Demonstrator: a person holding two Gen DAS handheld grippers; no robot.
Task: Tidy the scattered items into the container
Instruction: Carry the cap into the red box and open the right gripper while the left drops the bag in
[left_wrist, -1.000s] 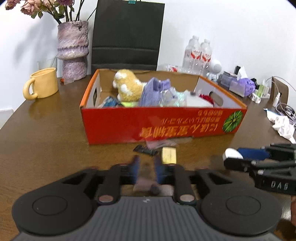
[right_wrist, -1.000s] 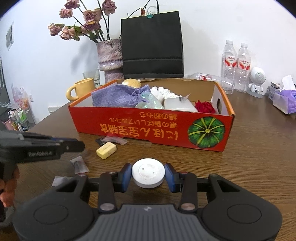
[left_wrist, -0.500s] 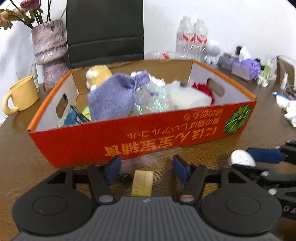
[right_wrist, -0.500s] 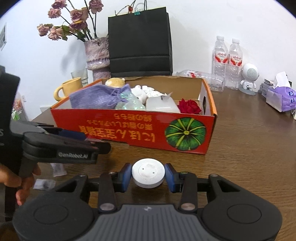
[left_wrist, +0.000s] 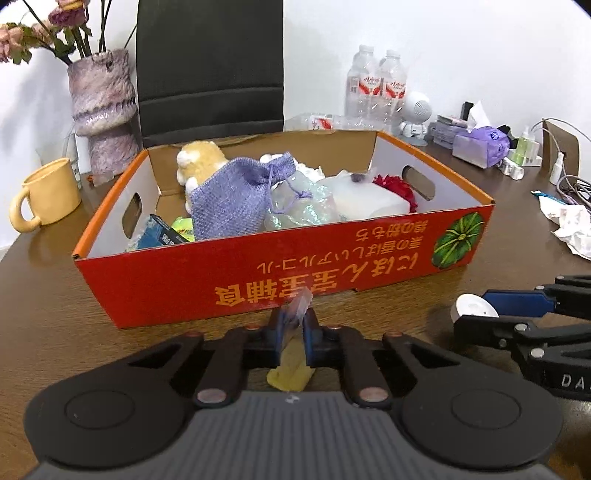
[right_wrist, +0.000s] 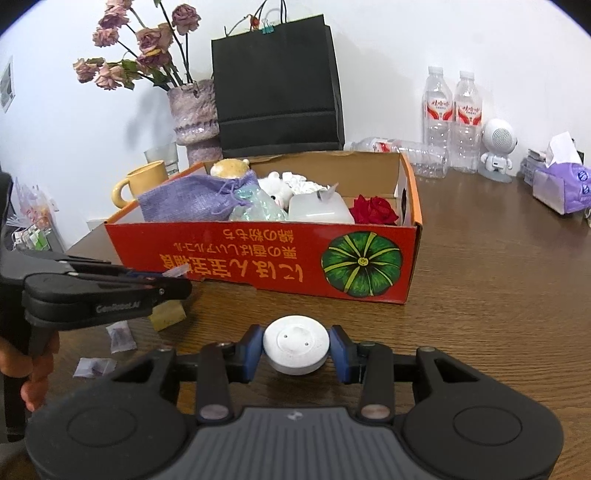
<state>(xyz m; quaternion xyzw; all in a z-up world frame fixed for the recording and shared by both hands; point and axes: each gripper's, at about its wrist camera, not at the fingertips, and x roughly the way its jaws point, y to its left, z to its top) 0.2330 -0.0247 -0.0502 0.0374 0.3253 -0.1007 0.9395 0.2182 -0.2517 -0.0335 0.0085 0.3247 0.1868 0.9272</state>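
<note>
Currently your left gripper (left_wrist: 294, 328) has its jaws drawn narrow on a small clear packet (left_wrist: 300, 303), which sticks up past the blue fingertips (left_wrist: 280, 325). What the packet contains cannot be made out; in the right wrist view only a pale tip of it (right_wrist: 176, 272) shows beyond the black finger. Directly under the left jaws, a yellow block (left_wrist: 291, 373) lies on the table (left_wrist: 55, 306). Its near end is cut off by the gripper body, and in the right wrist view the left gripper (right_wrist: 173, 282) covers its top.

Your right gripper (right_wrist: 296, 349) has its jaws closed against both sides of a white round disc (right_wrist: 296, 345). The disc's underside is hidden, so contact with the table cannot be confirmed. In the left wrist view only part of the disc (left_wrist: 474, 306) shows, behind the blue pad.

Left of the right jaws, two more small packets (right_wrist: 120, 336) lie flat on the table, their contents blurred.

Ahead of both jaws stands the red cardboard box (left_wrist: 280, 280), holding a purple knit pouch (left_wrist: 236, 199), a plush toy (left_wrist: 201, 164), a red rose (right_wrist: 373, 209) and other partly buried items. Its near wall hides the box floor.
</note>
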